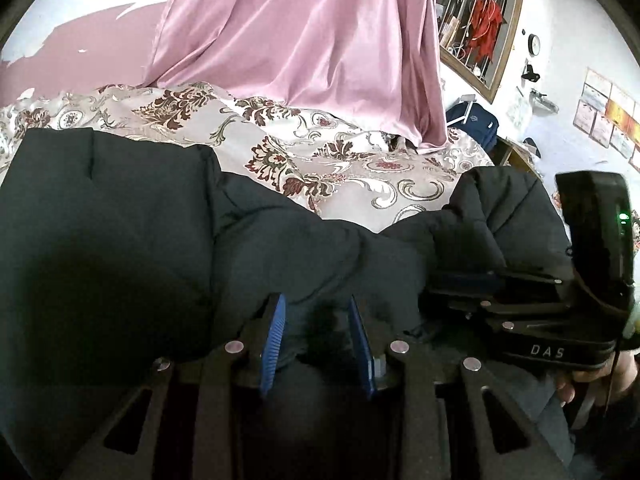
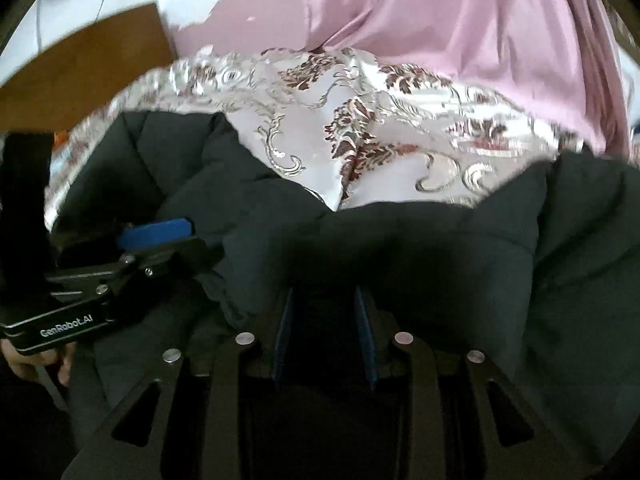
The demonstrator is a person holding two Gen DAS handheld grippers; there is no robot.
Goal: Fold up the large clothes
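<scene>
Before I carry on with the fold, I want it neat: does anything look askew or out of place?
Nothing looks damaged. The dark puffer jacket is bunched rather than flat: both the left claw and the right claw pinch its near edge, and it sags between them, baring the floral bedspread. The pink curtain drapes onto the bedspread.

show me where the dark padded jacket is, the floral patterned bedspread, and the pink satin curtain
dark padded jacket [image 1: 120, 220]: left wrist view, on its broad quilted panel.
floral patterned bedspread [image 1: 360, 168]: left wrist view, on bare fabric beyond the jacket.
pink satin curtain [image 2: 460, 20]: right wrist view, on its hanging folds.
</scene>
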